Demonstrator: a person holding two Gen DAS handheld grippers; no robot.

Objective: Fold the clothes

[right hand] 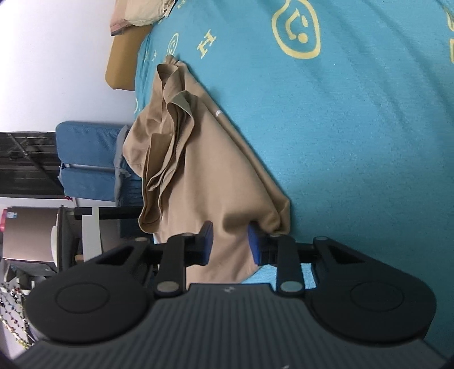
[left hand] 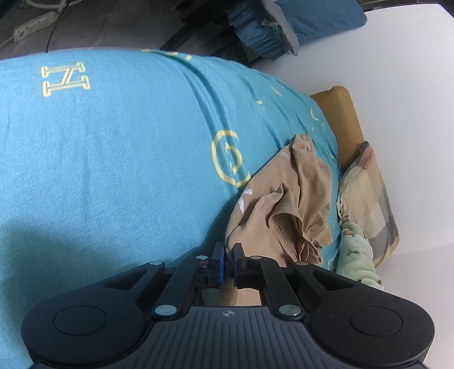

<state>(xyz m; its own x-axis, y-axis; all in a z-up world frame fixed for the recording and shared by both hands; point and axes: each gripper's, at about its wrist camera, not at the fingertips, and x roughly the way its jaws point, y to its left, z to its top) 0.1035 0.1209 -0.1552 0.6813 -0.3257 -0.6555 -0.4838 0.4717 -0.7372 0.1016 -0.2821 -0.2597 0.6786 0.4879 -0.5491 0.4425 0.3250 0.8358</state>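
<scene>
A tan garment (left hand: 298,193) lies crumpled on a turquoise blanket (left hand: 113,142) with yellow prints. In the left wrist view my left gripper (left hand: 228,255) sits at the garment's near edge, its blue pads almost together with a thin bit of tan cloth pinched between them. In the right wrist view the same garment (right hand: 204,159) stretches away from my right gripper (right hand: 229,245). Its blue pads stand a little apart, with a gathered fold of the tan cloth filling the gap and touching both. The blanket (right hand: 354,142) spreads to the right of it.
A plaid pillow (left hand: 369,193) and a pale green patterned cloth (left hand: 357,255) lie at the bed's right edge by a mustard board (left hand: 343,119) and a white wall (left hand: 411,85). A blue cushioned seat (right hand: 85,159) stands beyond the bed. Pale folded cloth (right hand: 136,14) rests at the far corner.
</scene>
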